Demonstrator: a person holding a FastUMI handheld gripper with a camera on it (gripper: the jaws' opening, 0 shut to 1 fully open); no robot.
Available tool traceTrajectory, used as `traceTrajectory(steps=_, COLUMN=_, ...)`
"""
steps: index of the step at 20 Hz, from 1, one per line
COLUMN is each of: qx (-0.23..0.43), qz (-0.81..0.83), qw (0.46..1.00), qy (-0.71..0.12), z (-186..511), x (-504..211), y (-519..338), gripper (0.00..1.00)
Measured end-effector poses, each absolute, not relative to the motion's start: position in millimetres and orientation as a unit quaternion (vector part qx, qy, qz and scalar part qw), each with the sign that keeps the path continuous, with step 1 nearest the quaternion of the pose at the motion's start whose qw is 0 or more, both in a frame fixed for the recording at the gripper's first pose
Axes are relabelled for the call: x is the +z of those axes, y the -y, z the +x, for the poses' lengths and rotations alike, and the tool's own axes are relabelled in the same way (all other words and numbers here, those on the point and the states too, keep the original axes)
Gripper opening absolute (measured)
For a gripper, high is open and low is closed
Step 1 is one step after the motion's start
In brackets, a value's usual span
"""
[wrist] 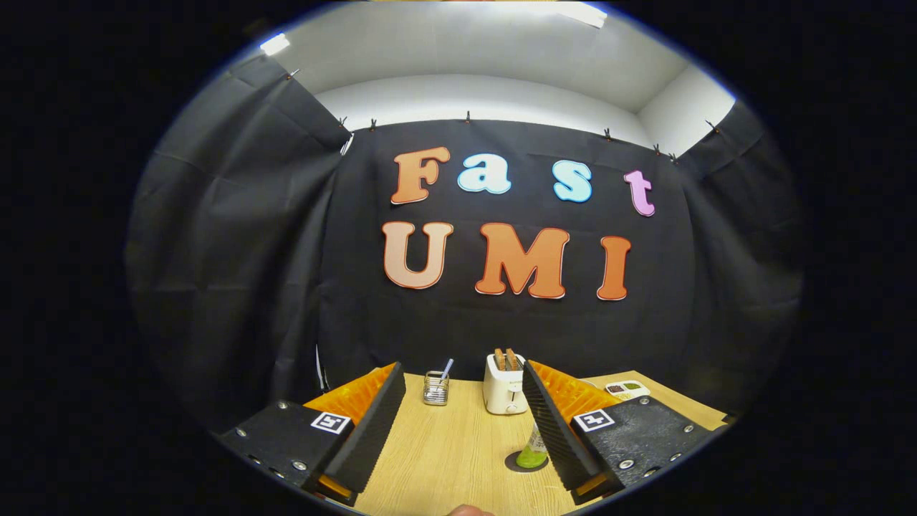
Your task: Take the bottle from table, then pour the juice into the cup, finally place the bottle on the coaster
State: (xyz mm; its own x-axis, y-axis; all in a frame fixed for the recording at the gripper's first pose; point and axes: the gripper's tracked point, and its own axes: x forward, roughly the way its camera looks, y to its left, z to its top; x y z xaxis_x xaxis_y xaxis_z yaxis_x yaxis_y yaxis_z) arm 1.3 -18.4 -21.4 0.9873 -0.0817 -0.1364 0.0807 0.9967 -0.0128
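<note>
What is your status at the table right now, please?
Gripper open, nothing held. Bottle upright on coaster, beside one finger. Toaster and wire holder beyond.

The gripper camera looks forward along its spread fingers (372, 423), low over the desk (444, 444), facing the booth's back wall beyond them.

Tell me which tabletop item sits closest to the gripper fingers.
The bottle of green juice, on a dark coaster right against one finger of the open gripper. The toaster and wire holder stand farther back.

Wooden table (444, 444) with toaster (503, 390), wire basket (435, 388), coaster (517, 464).
</note>
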Motion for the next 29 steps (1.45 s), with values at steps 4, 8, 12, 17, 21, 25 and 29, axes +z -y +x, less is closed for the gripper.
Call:
traceTrajectory(steps=4, qx=-0.028, qz=0.001, qw=0.998, qy=-0.054, z=-3, x=-13, y=11, gripper=0.98)
traceTrajectory(steps=8, qx=-0.041, qz=0.004, qw=0.998, qy=-0.053, z=-5, x=-16, y=23, gripper=0.98)
traceTrajectory(steps=12, qx=-0.022, qz=0.025, qw=0.999, qy=-0.037, z=-8, x=-12, y=20, gripper=0.98)
traceTrajectory(steps=17, qx=-0.017, qz=0.029, qw=0.999, qy=-0.028, z=-9, x=-8, y=21, gripper=0.98)
traceTrajectory(steps=21, qx=-0.015, qz=0.032, qw=0.999, qy=-0.020, z=-11, x=-2, y=19, gripper=0.98)
traceTrajectory(steps=25, qx=-0.021, qz=0.026, qw=0.999, qy=-0.023, z=-12, x=-5, y=22, gripper=0.98)
traceTrajectory(steps=29, qx=-0.020, qz=0.036, qw=0.999, qy=-0.017, z=-13, x=0, y=21, gripper=0.98)
